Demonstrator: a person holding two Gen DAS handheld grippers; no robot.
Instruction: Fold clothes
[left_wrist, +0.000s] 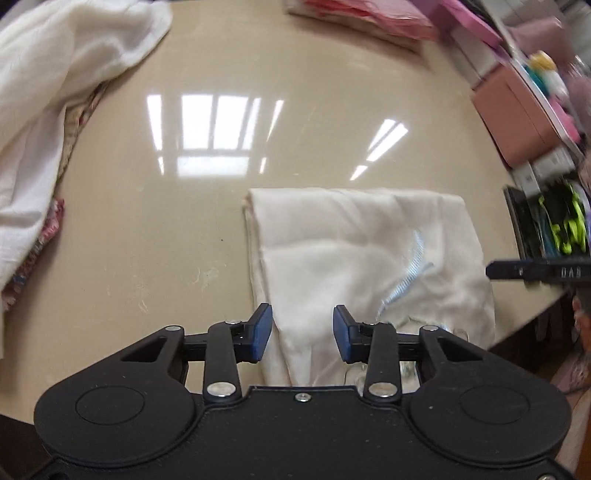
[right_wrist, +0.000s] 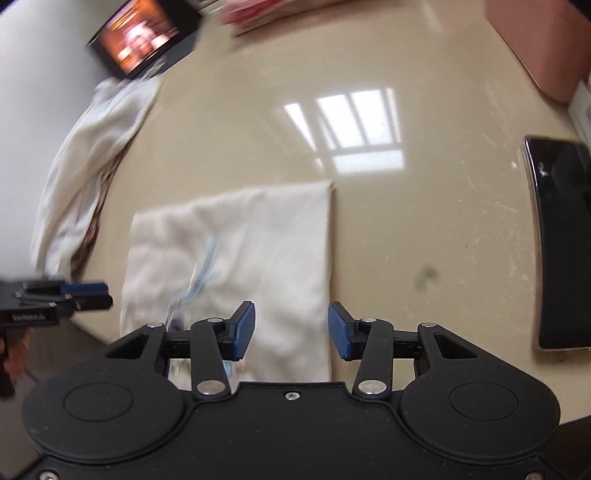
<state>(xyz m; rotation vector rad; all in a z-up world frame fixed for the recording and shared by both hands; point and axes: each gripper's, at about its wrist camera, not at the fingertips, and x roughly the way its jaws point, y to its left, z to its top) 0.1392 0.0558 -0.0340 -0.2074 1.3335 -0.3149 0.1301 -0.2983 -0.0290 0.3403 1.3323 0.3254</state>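
A folded cream-white cloth (left_wrist: 362, 251) with a pale blue mark lies flat at the near edge of the beige table (left_wrist: 207, 206). My left gripper (left_wrist: 303, 334) hovers open over its near left part, nothing between the blue pads. In the right wrist view the same folded cloth (right_wrist: 236, 258) lies below my right gripper (right_wrist: 291, 330), which stands open above its near right corner. The other gripper's tip shows at each view's edge: the right gripper's finger (left_wrist: 532, 271) and the left gripper's blue pad (right_wrist: 85, 288). A loose white garment (left_wrist: 55, 92) is heaped at the left.
Patterned fabric (left_wrist: 51, 229) peeks out under the white heap. A pink folded stack (left_wrist: 365, 18) lies at the far edge. A pink box (left_wrist: 517, 110) and cluttered items stand at the right. A dark phone (right_wrist: 561, 240) lies right of the cloth. A lit screen (right_wrist: 140, 37) is far left.
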